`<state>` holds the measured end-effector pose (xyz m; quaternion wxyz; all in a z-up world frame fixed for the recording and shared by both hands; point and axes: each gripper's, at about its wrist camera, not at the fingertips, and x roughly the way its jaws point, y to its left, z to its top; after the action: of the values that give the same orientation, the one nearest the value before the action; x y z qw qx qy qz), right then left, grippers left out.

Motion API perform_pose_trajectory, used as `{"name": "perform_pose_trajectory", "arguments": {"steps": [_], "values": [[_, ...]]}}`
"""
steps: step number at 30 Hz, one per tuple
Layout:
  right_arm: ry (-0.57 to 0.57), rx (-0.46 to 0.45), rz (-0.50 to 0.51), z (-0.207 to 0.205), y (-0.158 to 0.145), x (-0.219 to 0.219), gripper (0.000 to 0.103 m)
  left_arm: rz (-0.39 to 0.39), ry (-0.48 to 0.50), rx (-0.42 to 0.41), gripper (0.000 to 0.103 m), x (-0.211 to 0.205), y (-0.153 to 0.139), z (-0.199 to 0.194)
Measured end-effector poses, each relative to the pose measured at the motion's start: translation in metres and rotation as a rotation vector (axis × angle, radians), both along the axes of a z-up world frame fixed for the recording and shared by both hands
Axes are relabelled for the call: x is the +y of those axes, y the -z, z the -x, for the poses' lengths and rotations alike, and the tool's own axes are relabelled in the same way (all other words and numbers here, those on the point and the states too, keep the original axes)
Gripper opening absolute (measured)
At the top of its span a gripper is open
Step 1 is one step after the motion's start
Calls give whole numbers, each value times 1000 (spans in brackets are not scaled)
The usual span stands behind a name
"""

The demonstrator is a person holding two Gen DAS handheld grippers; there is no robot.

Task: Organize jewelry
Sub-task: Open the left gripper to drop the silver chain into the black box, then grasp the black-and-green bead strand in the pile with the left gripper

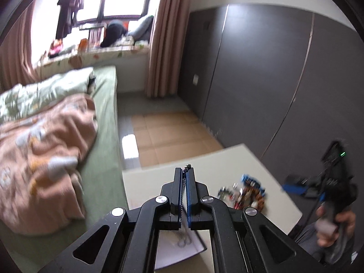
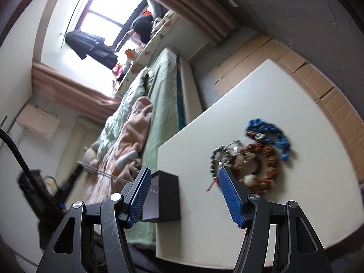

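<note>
Left tongs (image 1: 184, 170) clamped together on a thin chain (image 1: 187, 166), clasp end poking out past the tips at centre frame, links trailing back between the pads. Right tongs (image 2: 184, 170) standing apart, nothing between the pads.

Likely step in hand: lowering the chain into the open black box (image 2: 167, 196). Best done slowly, letting the hanging end settle first so the links coil inside instead of draping over the wall, and releasing only once the tips are above the white lining. Worth keeping the grip firm until then; a chain this fine slips easily.

In the left wrist view, box edge and white lining (image 1: 182, 245) showing low at centre, beneath and behind the tongs, with a faint tangle of links seemingly lying on it; blurred, so hard to be sure. Remaining pile of jewelry (image 1: 244, 193) on the pale desk (image 1: 204, 157), right of the tips and near them.

In the right wrist view, box at lower centre on the desk's left edge, just beside the left pad. Brown bead bracelet (image 2: 264, 166), blue bead strand (image 2: 270, 134) and dark bead bracelet (image 2: 218, 157) lying clustered at right centre, touching one another, just beyond the right pad. Left-hand tool only a dark blur at lower left.
</note>
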<state>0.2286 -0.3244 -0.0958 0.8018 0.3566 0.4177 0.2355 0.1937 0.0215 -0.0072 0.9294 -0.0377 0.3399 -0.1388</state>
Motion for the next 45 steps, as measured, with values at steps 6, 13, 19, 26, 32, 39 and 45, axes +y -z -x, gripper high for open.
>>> {"name": "perform_pose_trajectory", "arguments": {"steps": [6, 13, 19, 26, 32, 39, 45], "values": [[48, 0, 6, 4, 2, -18, 63, 72, 9, 199, 3, -5, 51, -17], [69, -15, 23, 12, 0, -34, 63, 57, 14, 288, 74, -21, 74, -21], [124, 30, 41, 13, 11, -52, 63, 54, 47, 244, 97, -43, 66, -25], [152, 61, 52, 18, 20, -65, 63, 35, 133, 281, 96, -86, 72, -37], [166, 97, 47, 18, 29, -73, 63, 10, 161, 328, 65, -113, 86, -49], [166, 106, 44, 18, 31, -75, 63, 21, 160, 401, 49, -128, 105, -68], [153, 120, 46, 13, 36, -69, 63, 3, 169, 422, 42, -146, 114, -84]]}}
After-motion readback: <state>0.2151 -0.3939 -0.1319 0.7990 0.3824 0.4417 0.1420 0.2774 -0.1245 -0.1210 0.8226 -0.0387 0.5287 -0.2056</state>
